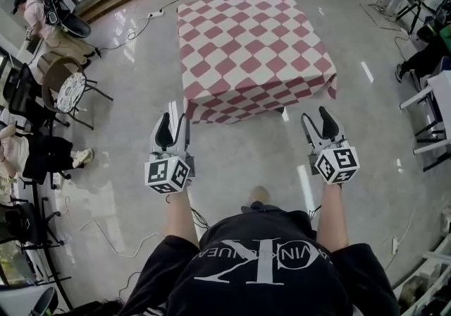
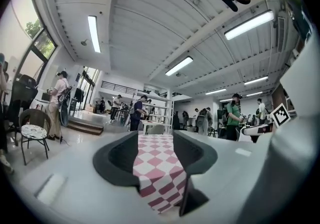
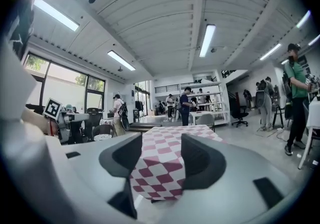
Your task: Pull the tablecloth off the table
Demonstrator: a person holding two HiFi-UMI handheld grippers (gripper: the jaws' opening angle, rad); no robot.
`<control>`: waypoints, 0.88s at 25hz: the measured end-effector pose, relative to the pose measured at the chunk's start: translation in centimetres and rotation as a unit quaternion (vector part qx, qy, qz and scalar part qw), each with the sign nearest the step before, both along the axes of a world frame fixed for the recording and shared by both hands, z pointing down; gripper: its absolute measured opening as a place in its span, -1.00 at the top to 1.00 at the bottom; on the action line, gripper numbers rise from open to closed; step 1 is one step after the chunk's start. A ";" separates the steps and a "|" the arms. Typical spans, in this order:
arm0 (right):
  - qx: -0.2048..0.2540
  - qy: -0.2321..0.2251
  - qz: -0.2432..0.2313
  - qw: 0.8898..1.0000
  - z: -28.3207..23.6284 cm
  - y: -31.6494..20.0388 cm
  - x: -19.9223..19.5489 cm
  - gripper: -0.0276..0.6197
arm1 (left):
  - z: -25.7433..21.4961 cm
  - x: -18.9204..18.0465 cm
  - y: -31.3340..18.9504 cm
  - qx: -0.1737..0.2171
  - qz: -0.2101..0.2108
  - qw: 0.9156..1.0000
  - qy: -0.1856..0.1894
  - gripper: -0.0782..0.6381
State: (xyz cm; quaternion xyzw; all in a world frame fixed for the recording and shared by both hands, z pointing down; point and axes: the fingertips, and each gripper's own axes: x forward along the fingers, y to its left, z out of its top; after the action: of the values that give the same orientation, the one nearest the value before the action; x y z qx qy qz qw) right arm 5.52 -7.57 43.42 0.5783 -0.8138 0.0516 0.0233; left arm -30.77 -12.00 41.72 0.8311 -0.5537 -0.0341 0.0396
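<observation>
- Tablecloth (image 1: 250,53): red-and-white check, upper centre of the head view, spread flat over the whole bench. It hangs down on the near and right sides, and the bench itself is hidden beneath it.
- Nothing stands on top. The surface looks smooth, with only slight rumpling along the near hem (image 1: 261,101).
- Left claw (image 1: 173,120), lower left of centre: jaws partly apart, nothing between the pads. Its own view shows only the far-off check pattern through the gap.
- Right claw (image 1: 317,118), lower right of centre: jaws apart, a little wider by the look of it, also empty.
- Both claws hang over bare glossy floor (image 1: 134,89), well short of the hem and roughly in line with the two near corners.
- Handling, as a judgement: thin fabric, light and limp, with no stiffness to push against. It should slide freely once pulled.
- Best hold: the hanging near edge, one claw near each front corner, each pinching a gathered fold rather than a single layer.
- Risks: a thin layer slipping out of the pads, an uneven pull skewing it, or the far corners catching on the bench edge.
</observation>
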 end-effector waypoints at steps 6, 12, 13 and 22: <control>0.001 -0.040 -0.014 0.999 0.5 -4.7 2.9 0.21 | 1.3 3.7 -3.3 -0.014 -0.009 1.000 -0.003 0.16; -0.016 -0.049 -0.028 0.998 2.3 -7.2 4.0 0.17 | 3.2 4.8 -5.2 -0.039 -0.022 0.999 -0.013 0.11; -0.019 -0.053 -0.026 0.998 2.6 -7.4 4.4 0.17 | 3.2 4.7 -5.6 -0.042 -0.026 0.999 -0.011 0.11; -0.030 -0.063 0.004 0.998 3.8 -11.9 8.1 0.17 | 4.9 6.7 -11.7 -0.057 -0.017 0.998 -0.011 0.09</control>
State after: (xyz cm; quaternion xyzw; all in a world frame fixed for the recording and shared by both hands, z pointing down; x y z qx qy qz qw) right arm 13.62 -19.46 47.24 0.5766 -0.8092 0.1125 -0.0112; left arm -24.09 -23.72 46.63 0.8181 -0.5694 0.0056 0.0800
